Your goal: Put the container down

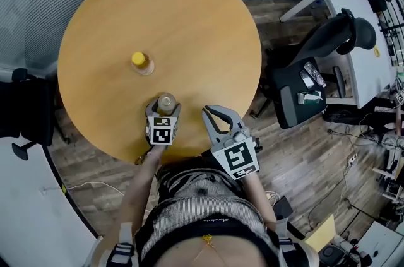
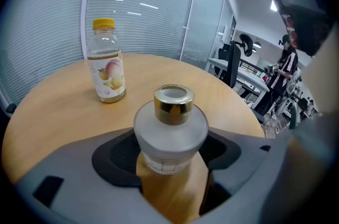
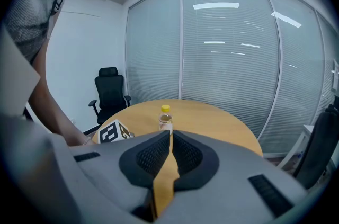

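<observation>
A frosted glass container with a gold neck sits between the jaws of my left gripper, whose pads press its sides. I cannot tell whether its base touches the round wooden table. From the head view, the container and left gripper are near the table's front edge. My right gripper hovers just to the right of them, shut and empty. In its own view, its jaws meet with only a sliver between. A juice bottle with a yellow cap stands upright further in.
The juice bottle stands a short way beyond the container, to its left. Black office chairs stand at the table's right and left. A white desk is at the far right. Glass walls with blinds close the back.
</observation>
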Available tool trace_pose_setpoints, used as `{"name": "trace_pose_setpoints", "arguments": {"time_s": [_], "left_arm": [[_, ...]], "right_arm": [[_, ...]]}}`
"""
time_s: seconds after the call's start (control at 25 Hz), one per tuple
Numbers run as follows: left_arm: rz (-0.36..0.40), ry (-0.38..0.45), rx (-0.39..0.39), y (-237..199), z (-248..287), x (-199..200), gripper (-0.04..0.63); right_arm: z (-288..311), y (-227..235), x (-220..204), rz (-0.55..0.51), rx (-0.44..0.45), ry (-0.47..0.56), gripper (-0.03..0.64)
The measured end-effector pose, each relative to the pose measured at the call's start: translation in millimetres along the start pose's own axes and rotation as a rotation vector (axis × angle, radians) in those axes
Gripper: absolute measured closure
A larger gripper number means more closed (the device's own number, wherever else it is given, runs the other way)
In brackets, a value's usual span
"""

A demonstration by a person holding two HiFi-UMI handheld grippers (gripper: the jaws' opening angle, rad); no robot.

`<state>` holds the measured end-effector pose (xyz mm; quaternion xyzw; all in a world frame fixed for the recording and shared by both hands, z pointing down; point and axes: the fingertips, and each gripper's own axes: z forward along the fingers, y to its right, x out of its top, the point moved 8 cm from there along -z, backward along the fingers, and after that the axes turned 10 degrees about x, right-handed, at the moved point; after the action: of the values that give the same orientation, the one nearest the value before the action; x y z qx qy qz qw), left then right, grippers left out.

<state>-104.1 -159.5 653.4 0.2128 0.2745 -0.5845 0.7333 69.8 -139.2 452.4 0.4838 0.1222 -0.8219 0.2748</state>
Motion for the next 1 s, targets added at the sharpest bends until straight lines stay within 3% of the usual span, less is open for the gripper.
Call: {"name": "trace_pose_setpoints", "arguments": {"time_s": [0.44,0.68,1.0], "left_arm": [[-0.008,-0.01,-0.01,-1.8,-0.9,-4.1,0.252],[0.01,-0.022,-0.012,-1.0,-1.2,-5.9,0.252],[0.056,-0.014,0.005,0.9,-2.1,-4.5,0.252]], "right_arm": [[1.7,-1.8,-0.6,0.0,0.001,-0.003,0.591],[0.8,-0.9,-2.6,-0.03,0.009,-0.014,0.591],[-0.7,-2.4,-2.6,0.018,-0.004,0.004,0.591]]}}
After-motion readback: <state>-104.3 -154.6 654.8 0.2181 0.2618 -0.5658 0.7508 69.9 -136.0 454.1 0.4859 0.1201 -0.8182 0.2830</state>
